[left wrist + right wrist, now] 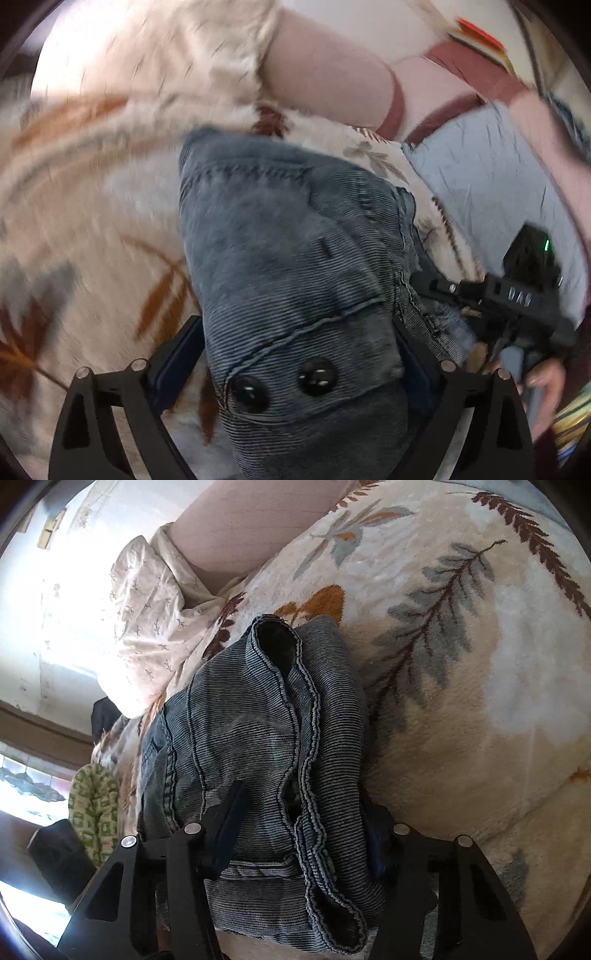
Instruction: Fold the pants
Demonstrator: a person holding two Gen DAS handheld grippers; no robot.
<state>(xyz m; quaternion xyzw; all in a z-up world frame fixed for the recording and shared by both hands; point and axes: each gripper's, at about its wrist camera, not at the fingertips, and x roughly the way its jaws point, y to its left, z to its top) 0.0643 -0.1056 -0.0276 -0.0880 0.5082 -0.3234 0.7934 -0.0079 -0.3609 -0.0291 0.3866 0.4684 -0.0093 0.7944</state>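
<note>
Left wrist view sits right on top of the pants (295,295), peering forward between its own fingers at the buttoned waist end, bed blanket (92,221) blurred behind, and off to its right it catches the other hand-held gripper (436,286); right wrist view is just as close, looking along the hem end of the same pants (258,757) across the same leaf-print blanket (461,664) toward a pillow (122,627)

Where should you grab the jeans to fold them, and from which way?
Best bet: the thick sewn ends. On the jeans, the waistband with the two black buttons sits between the left gripper fingers, approached end-on. The right gripper straddles the stacked leg hems the same way. Stiff seams probably slip less than loose cloth. The jeans lie on the leaf-print blanket.
</note>
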